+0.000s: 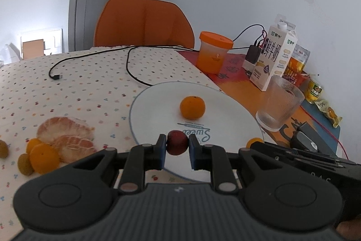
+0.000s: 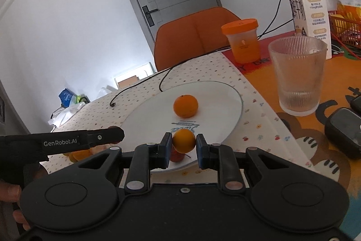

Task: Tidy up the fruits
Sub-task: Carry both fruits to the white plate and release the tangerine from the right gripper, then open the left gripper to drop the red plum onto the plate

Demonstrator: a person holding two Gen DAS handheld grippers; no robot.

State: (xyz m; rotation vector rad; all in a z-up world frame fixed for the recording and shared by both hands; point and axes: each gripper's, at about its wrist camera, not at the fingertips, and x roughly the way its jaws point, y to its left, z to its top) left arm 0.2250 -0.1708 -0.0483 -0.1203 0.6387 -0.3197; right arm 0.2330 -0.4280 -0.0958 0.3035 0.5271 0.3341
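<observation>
A white plate (image 1: 158, 105) (image 2: 214, 101) lies on the dotted tablecloth with one mandarin (image 1: 192, 106) (image 2: 185, 106) on it. My left gripper (image 1: 177, 146) is shut on a small dark red fruit (image 1: 177, 145), held over the plate's near rim. My right gripper (image 2: 183, 142) is shut on a small orange fruit (image 2: 183, 141), above the plate's near edge. The red fruit (image 2: 177, 156) shows just below it in the right wrist view. Peeled pomelo pieces (image 1: 67, 137), small oranges (image 1: 42, 156) and green fruits (image 1: 23, 164) lie left of the plate.
A ribbed glass (image 1: 278, 103) (image 2: 297, 73), a milk carton (image 1: 274, 57) (image 2: 308, 6) and an orange-lidded jar (image 1: 213, 51) (image 2: 242, 40) stand right of the plate. A black cable (image 1: 94, 60) crosses the cloth. An orange chair (image 1: 144, 22) stands behind the table. Black devices (image 2: 343, 130) lie at the right.
</observation>
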